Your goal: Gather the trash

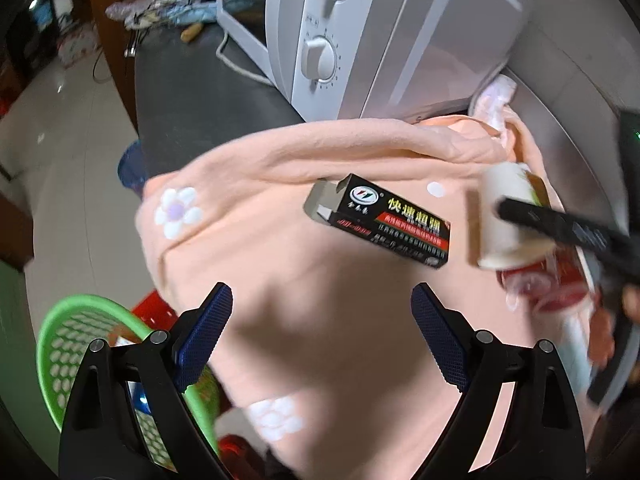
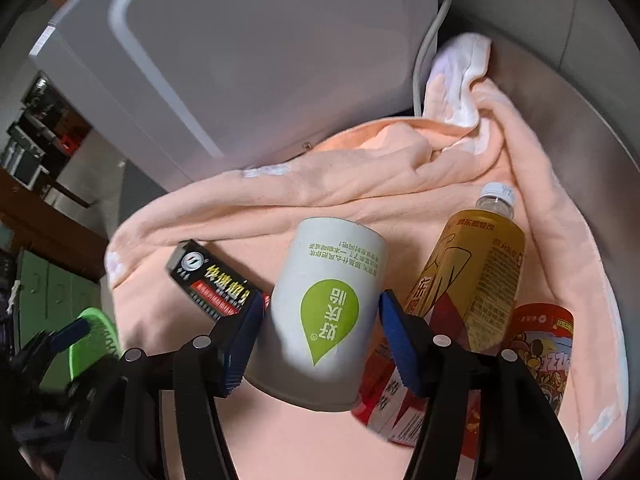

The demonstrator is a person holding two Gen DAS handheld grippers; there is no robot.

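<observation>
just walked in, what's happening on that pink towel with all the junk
A person is clearing trash off a peach towel beside a white microwave. The right claw is closed around a white paper cup with a green leaf logo. The left claw hangs open and empty over the towel, short of a black carton. A yellow-label bottle, a red snack tub and a red packet lie on the towel. A green basket sits below the counter edge.
</observation>
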